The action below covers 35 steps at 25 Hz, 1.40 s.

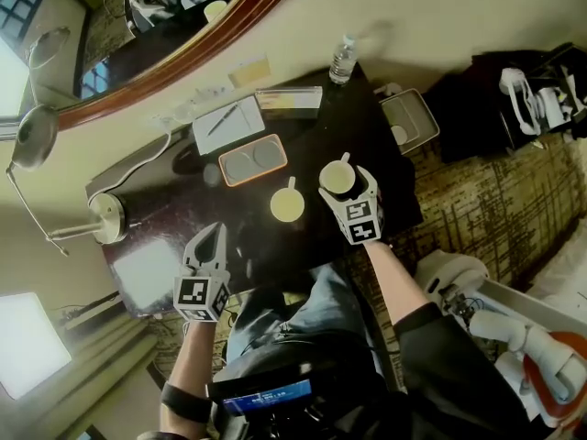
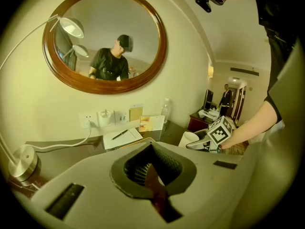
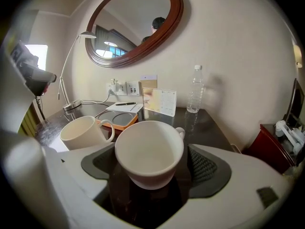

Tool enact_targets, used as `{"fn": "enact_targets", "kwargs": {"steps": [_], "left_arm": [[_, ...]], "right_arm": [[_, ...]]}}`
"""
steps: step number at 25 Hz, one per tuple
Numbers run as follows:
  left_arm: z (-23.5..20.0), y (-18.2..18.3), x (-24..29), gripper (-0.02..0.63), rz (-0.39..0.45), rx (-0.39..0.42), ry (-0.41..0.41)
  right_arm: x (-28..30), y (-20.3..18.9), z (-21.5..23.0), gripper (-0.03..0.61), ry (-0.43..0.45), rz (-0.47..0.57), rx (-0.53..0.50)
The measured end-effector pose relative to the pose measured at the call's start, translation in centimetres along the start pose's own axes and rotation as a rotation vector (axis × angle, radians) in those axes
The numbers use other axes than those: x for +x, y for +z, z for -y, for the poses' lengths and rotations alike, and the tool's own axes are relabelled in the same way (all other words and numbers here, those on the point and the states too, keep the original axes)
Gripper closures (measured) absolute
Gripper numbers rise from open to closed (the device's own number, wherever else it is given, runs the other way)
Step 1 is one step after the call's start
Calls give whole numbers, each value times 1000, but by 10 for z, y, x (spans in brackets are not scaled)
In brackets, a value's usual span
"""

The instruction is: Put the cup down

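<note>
A white cup stands upright on the dark table, handle pointing away, between the jaws of my right gripper. The jaws stand wide and the pads flank the cup's sides with a thin gap showing on the right. In the head view this cup sits at the tips of the right gripper. A second white cup stands just to its left, apart from it. My left gripper hovers over the table's near left part, shut with nothing in it; the left gripper view shows its jaws closed together.
An orange tray with two round coasters lies behind the cups. A notepad with a pen, a card stand and a water bottle line the wall under a round mirror. A lamp base stands far left.
</note>
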<state>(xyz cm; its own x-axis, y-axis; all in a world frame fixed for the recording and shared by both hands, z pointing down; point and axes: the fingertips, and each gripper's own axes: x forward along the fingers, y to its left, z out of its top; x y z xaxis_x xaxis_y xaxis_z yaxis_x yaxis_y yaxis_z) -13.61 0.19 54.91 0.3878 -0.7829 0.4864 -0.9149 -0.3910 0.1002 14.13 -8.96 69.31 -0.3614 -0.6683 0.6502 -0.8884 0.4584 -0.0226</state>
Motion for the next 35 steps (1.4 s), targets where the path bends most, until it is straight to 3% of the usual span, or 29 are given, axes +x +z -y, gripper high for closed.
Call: {"fn": "enact_targets", "kwargs": {"steps": [4, 7, 22, 35], "left_arm": [[7, 1, -2, 612, -19, -10, 2], [16, 14, -1, 612, -25, -28, 1], [12, 6, 8, 611, -30, -28, 0], [-6, -11, 14, 611, -7, -29, 26]], "right_arm": [[4, -2, -3, 101, 22, -2, -24], [5, -1, -7, 149, 50, 0, -53], [4, 6, -9, 155, 106, 4, -146], [16, 75, -13, 155, 204, 92, -230]]}}
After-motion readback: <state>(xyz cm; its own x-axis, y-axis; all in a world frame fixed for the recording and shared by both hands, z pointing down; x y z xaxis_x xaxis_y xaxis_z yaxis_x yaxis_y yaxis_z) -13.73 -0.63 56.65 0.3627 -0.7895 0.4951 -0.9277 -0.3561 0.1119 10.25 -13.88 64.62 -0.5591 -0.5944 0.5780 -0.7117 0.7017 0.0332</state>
